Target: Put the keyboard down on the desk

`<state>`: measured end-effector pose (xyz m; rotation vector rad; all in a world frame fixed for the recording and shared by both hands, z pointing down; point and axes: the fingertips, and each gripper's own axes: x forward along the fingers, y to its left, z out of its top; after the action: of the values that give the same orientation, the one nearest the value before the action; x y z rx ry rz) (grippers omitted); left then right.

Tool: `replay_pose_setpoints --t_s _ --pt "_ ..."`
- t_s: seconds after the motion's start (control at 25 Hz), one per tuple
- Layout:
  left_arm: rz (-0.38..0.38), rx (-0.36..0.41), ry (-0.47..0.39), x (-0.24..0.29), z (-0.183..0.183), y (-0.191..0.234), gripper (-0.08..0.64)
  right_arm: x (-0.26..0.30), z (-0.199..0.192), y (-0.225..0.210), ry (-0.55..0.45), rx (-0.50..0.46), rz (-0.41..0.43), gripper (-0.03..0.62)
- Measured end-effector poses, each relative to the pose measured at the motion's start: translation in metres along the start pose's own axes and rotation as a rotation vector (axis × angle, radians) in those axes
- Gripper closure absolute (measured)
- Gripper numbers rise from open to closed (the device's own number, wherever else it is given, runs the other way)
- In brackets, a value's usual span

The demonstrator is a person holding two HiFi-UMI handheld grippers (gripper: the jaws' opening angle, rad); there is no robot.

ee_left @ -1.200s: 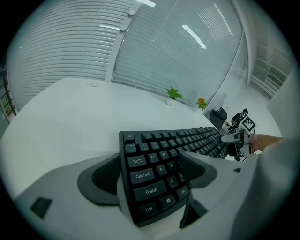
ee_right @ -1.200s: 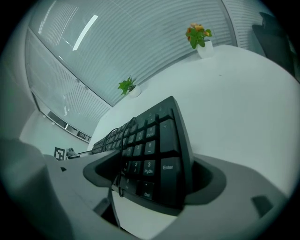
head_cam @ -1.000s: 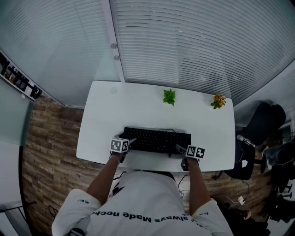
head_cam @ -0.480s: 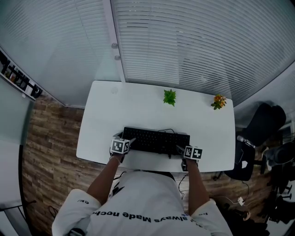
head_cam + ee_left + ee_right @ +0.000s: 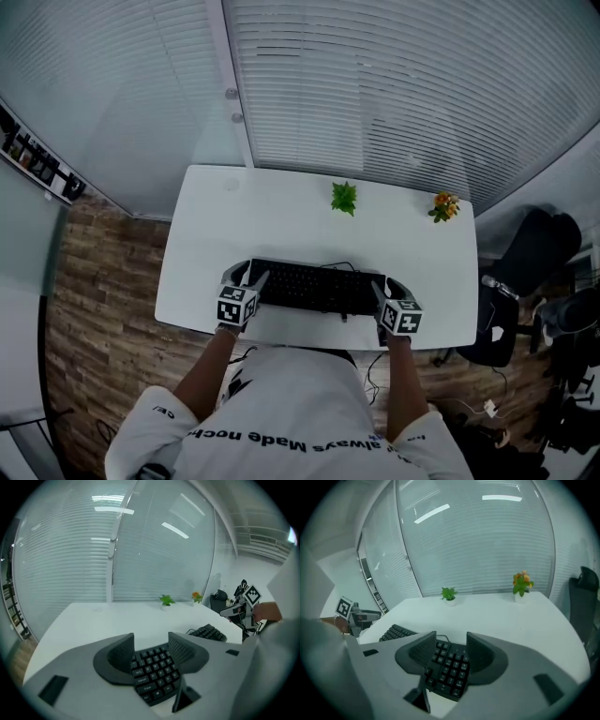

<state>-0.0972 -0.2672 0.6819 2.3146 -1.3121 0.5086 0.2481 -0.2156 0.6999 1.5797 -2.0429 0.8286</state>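
A black full-size computer keyboard (image 5: 319,284) lies flat on the white rectangular desk (image 5: 281,225). It runs along the front edge, about midway between the two front corners, with its thin cable at the rear side.

The left gripper (image 5: 249,273) sits over the keyboard's left end. Its ribbed dark jaws straddle the keys from front to back. They are closing but not yet clamped.

The right gripper (image 5: 387,286) does the same at the right end, where the number pad lies between its closing jaws.

A small green potted plant (image 5: 344,197) stands near the middle of the far edge. An orange-flowered potted plant (image 5: 444,204) stands at the far right corner.
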Motion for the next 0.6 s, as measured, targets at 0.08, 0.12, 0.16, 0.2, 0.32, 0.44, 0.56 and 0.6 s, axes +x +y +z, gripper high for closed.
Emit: replay_pose_setpoints --t_s 0.08,0.12,0.16,0.2,0.32,0.44,0.56,0.6 --pt "-0.018 0.030 -0.072 -0.011 0.027 -0.013 0.336 -0.017 0.025 0.017 -0.064 -0.038 0.014 0.399" --pt "-0.030 0.043 -0.106 -0.017 0.041 -0.020 0.354 -0.025 0.036 0.026 -0.095 -0.057 0.027 0.412" --pt "-0.045 0.053 -0.138 -0.022 0.053 -0.028 0.369 -0.032 0.046 0.036 -0.124 -0.076 0.041 0.423" --pt "-0.063 0.063 -0.169 -0.027 0.066 -0.036 0.385 -0.040 0.056 0.045 -0.151 -0.095 0.053 0.434" --pt "-0.113 0.096 -0.253 -0.044 0.103 -0.061 0.417 -0.063 0.086 0.073 -0.225 -0.148 0.083 0.458" --pt "-0.155 0.125 -0.336 -0.065 0.137 -0.084 0.432 -0.085 0.113 0.100 -0.292 -0.199 0.111 0.471" --pt "-0.194 0.148 -0.414 -0.086 0.167 -0.106 0.449 -0.106 0.133 0.122 -0.350 -0.236 0.142 0.472" --pt "-0.206 0.153 -0.437 -0.092 0.175 -0.112 0.457 -0.112 0.139 0.128 -0.370 -0.245 0.155 0.474"
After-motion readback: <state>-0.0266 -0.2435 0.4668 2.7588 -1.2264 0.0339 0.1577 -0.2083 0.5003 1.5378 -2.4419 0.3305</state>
